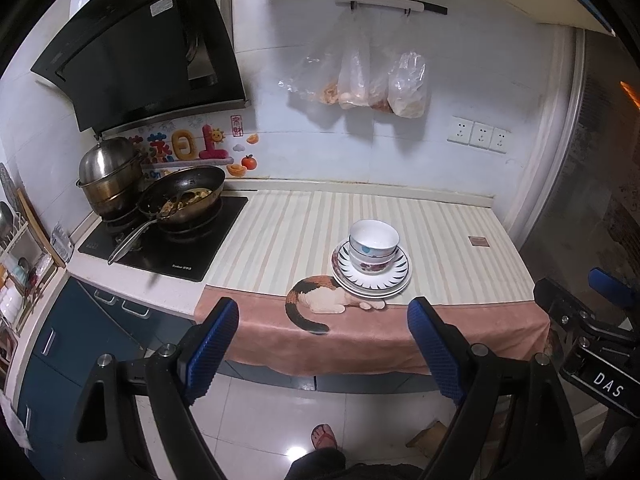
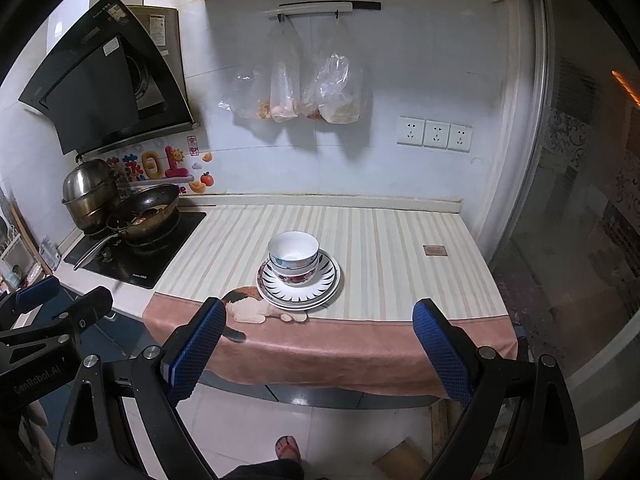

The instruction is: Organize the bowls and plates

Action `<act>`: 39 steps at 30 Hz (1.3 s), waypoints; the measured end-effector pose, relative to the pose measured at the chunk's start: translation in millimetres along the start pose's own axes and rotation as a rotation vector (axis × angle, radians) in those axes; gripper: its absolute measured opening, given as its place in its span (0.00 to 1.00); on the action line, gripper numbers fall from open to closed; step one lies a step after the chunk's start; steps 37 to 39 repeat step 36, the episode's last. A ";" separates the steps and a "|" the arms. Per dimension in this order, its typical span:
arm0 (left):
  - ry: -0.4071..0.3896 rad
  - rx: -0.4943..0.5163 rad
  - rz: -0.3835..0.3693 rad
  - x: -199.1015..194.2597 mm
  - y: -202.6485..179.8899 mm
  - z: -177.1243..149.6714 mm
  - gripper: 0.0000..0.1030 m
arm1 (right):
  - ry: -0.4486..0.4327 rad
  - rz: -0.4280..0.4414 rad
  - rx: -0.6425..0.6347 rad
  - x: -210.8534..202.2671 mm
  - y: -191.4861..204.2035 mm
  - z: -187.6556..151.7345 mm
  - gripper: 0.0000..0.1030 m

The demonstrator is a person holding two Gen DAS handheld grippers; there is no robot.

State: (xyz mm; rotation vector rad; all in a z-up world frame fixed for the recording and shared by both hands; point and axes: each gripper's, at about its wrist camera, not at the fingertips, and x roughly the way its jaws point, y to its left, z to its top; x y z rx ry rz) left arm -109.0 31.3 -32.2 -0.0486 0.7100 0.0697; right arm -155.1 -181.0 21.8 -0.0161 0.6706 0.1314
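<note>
White bowls (image 1: 374,242) (image 2: 293,254) are nested on a stack of plates (image 1: 396,276) (image 2: 326,280) with a black ray pattern. The stack stands near the front edge of a striped cloth on the counter (image 1: 280,232) (image 2: 380,248). My left gripper (image 1: 322,320) hangs open in front of the counter edge, short of the stack, with nothing between its blue pads. My right gripper (image 2: 320,322) is likewise open and empty, off the counter and facing the stack. Each gripper shows at the side of the other's view, the right gripper (image 1: 592,320) and the left gripper (image 2: 52,312).
A hob (image 1: 168,240) (image 2: 136,248) at the left carries a frying pan with food (image 1: 184,200) (image 2: 146,210) and a steel pot (image 1: 110,176) (image 2: 90,192). Plastic bags (image 1: 360,80) (image 2: 296,88) hang on the wall. A person's sandalled foot (image 1: 324,436) (image 2: 288,448) is on the tiled floor.
</note>
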 end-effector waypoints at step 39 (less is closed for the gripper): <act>0.006 0.008 -0.008 11.4 -5.9 5.2 0.84 | 0.015 -0.013 -0.005 17.0 -2.0 5.5 0.94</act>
